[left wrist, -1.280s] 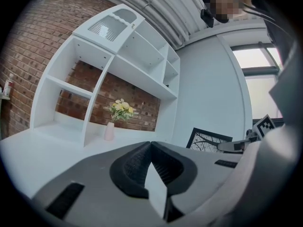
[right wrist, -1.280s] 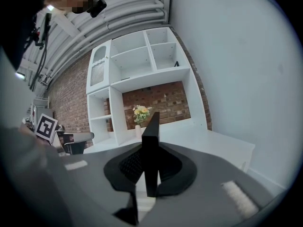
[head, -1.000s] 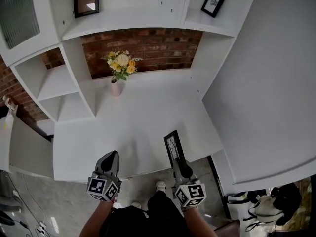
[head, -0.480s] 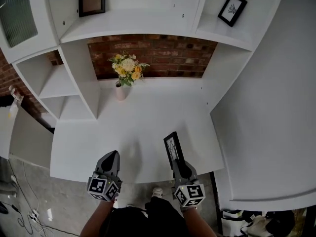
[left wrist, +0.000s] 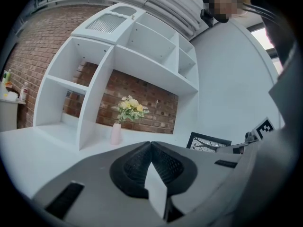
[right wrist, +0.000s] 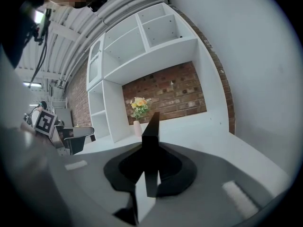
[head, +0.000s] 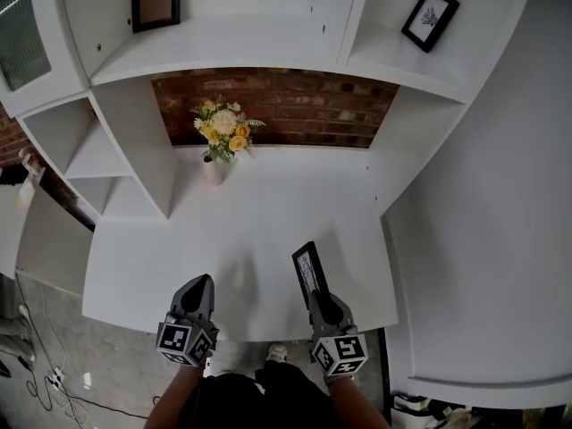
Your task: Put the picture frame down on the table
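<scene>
Slim, black-rimmed picture frame [head: 309, 269], with a pale print of dark branching lines (clearest in the left gripper view). Stands on edge, tilted, with its near end clamped between the jaws of the right gripper [head: 323, 302]. Sits over the white table [head: 223, 239], near the front edge, right of the middle. Cannot tell whether it touches the tabletop.
</scene>
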The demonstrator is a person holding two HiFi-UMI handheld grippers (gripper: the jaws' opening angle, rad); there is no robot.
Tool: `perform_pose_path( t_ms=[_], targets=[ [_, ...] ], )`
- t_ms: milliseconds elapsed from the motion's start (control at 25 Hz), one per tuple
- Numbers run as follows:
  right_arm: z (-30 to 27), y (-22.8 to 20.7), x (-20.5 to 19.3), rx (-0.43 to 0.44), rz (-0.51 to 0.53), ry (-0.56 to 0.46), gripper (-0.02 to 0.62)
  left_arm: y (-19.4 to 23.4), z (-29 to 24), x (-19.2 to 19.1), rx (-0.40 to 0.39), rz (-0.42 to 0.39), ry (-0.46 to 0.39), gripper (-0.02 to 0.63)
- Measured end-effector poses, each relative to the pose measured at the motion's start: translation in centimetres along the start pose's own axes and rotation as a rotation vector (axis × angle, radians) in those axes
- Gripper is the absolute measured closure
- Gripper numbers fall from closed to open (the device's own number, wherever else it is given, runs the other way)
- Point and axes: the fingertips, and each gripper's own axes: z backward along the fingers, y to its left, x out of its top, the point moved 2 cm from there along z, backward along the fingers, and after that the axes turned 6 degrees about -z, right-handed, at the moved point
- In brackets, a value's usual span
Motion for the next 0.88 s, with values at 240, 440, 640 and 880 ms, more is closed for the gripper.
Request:
perform_pose_path(
  t_ms=[240,440,640,880],
  targets=[
    [-0.3,-2.1,0.6,0.026,0.004,0.021,0.558,-1.5,-1.3,0.1,0.029,-0.002,-0.006,0.618],
    [-0.1,-3.4,0.5,0.042,0.003,0.035,0.557,-2.9,-1.7,-0.3,0.039,0.012,0.006,0.618],
    [-0.1,-4.2,0.0,0.039,-0.018,0.051,0.558,-3.6,-1.7,-0.3,0.031,-0.005,0.017,0.618],
    [-0.8,-3.8,-1.3,0.054,-0.039,0.083,0.557,-3.0,-1.5,-0.7,0.048,-0.008,0.040,0.618]
  ],
)
